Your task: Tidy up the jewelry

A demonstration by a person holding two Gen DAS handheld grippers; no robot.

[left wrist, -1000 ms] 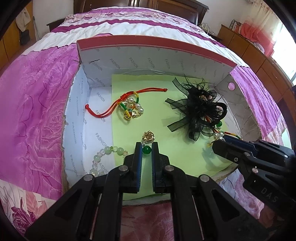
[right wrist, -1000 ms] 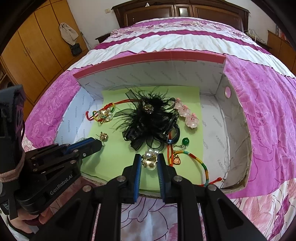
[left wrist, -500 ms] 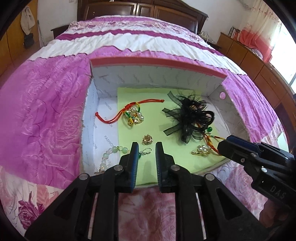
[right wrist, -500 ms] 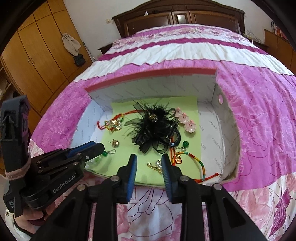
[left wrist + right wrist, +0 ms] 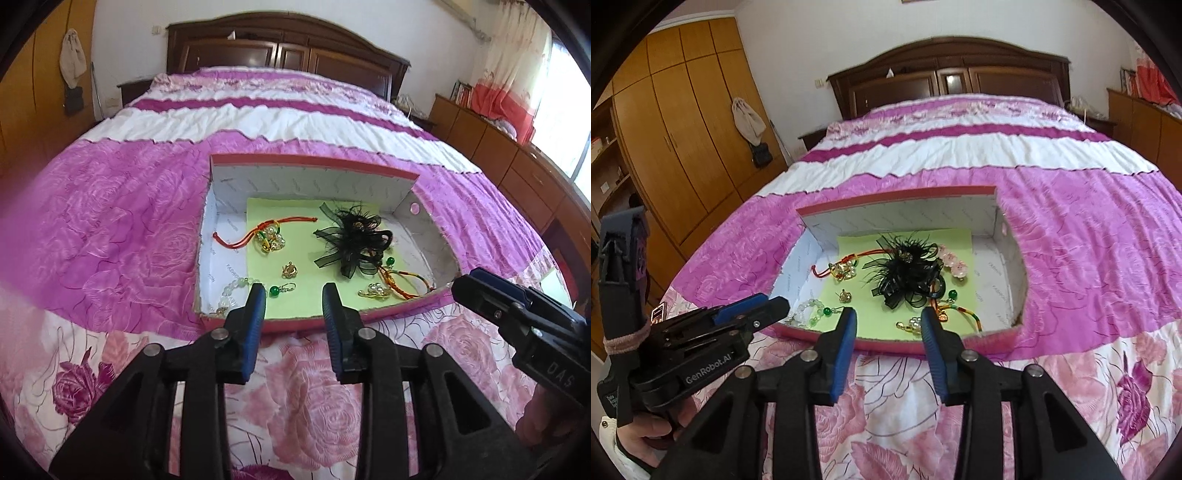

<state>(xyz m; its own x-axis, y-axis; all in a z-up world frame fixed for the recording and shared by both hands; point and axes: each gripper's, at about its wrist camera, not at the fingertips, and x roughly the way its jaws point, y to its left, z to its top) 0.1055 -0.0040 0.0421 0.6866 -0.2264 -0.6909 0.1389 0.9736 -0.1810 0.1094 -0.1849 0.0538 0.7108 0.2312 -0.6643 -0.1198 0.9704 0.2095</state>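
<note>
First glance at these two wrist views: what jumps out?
The black feathery hair bow in the middle of the green sheet dominates, inside a shallow pink-rimmed box that lies on the magenta rose bedspread. Small pieces lie scattered around it: a red cord charm at the left and a green bead earring near the front edge. Both tools, left and right, stand open and hold nothing.

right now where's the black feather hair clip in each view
Left wrist: black feather hair clip sits right of centre in the box, on the green sheet.
Right wrist: it sits mid-box, just above centre.
Shared landmark: the red cord bracelet lies left of it in both.
</note>
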